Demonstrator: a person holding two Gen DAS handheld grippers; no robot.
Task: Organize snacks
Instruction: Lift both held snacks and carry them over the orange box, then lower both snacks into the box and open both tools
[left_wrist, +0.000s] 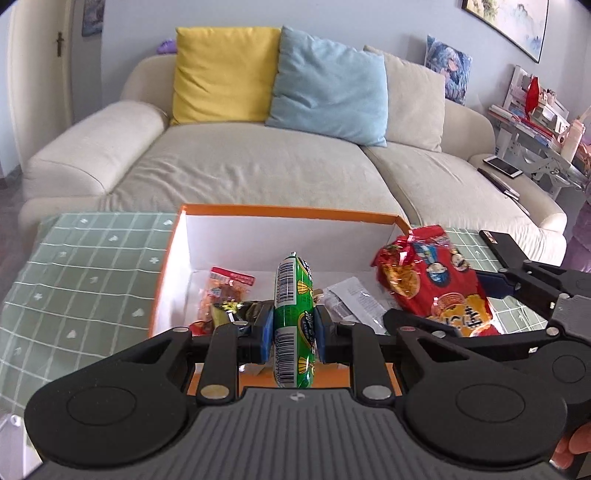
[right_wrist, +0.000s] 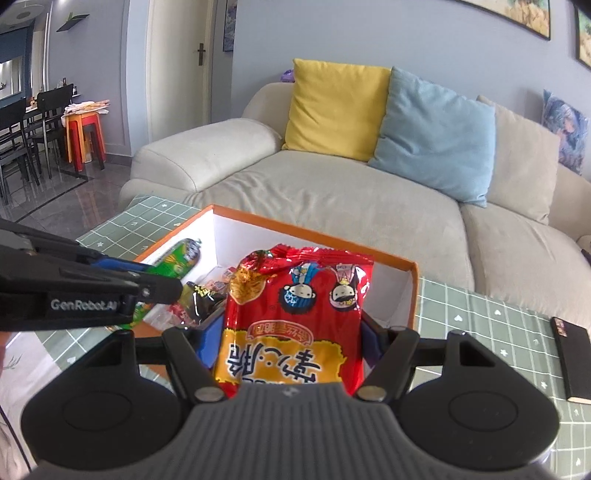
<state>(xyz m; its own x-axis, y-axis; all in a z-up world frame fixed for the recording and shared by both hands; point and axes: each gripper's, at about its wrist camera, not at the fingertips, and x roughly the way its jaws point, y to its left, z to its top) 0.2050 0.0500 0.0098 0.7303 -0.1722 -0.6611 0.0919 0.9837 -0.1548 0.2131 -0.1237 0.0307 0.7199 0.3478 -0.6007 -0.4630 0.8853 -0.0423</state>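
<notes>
Snacks both gripped above the box (left_wrist: 369, 216): left gripper (left_wrist: 293, 334) pinched the green sausage (left_wrist: 293, 306), right gripper (right_wrist: 291, 341) clamped the red bag (right_wrist: 295, 314); best released low, over bare spots.

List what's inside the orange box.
Inside the orange box: an orange-red snack packet, dark wrappers, a clear white packet. The held green sausage and red bag hide the rest.

Bright soft daylight, both views. Strong fisheye bend at edges, dark vignette in corners. Glare on red snack bag (right_wrist: 295, 314) foil and glossy floor (right_wrist: 55, 199). White box (left_wrist: 236, 236) inside wall glows on left side. Centre sharp, background slightly soft.
</notes>
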